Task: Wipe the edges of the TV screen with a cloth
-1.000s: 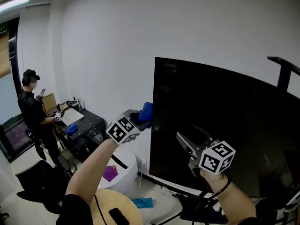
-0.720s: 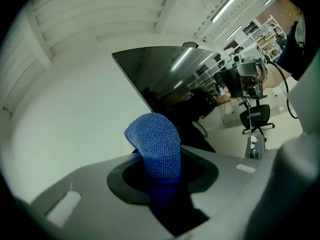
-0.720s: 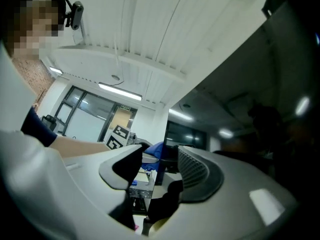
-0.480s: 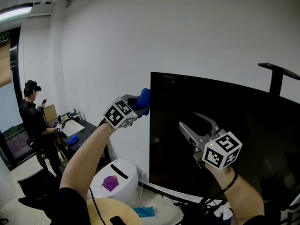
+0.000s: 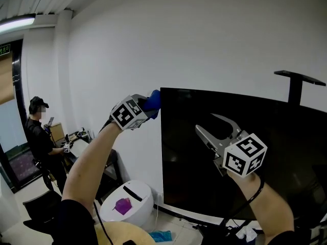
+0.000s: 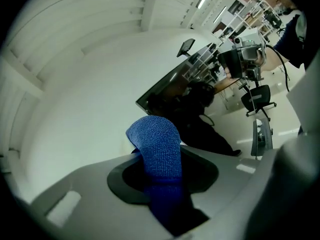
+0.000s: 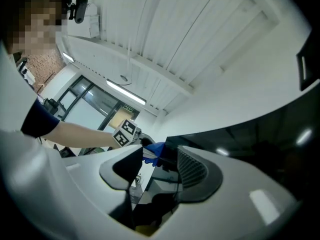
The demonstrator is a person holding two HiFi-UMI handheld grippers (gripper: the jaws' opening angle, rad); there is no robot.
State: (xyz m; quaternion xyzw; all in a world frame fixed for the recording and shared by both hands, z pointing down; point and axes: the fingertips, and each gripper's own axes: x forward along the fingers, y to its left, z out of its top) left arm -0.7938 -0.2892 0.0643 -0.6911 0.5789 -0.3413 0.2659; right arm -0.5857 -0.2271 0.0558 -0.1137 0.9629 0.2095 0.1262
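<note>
The black TV screen (image 5: 204, 188) stands against the white wall. My left gripper (image 5: 147, 106) is shut on a blue cloth (image 5: 154, 99), which sits at the screen's top left corner. In the left gripper view the cloth (image 6: 157, 146) bulges out between the jaws, with the TV (image 6: 161, 96) beyond it. My right gripper (image 5: 215, 126) hangs open in front of the screen's upper middle, holding nothing. The right gripper view looks between the right gripper's (image 7: 159, 165) parted jaws at the cloth (image 7: 155, 151) and the TV (image 7: 260, 139).
A person in black (image 5: 41, 142) stands at a desk (image 5: 76, 143) at far left. A white round bin (image 5: 130, 202) with something purple on it sits on the floor under the TV's left edge. A black bracket (image 5: 298, 81) rises behind the TV at top right.
Both grippers have risen. The left one carried the blue cloth up along the TV's left edge to its top corner. The right gripper stayed open.
</note>
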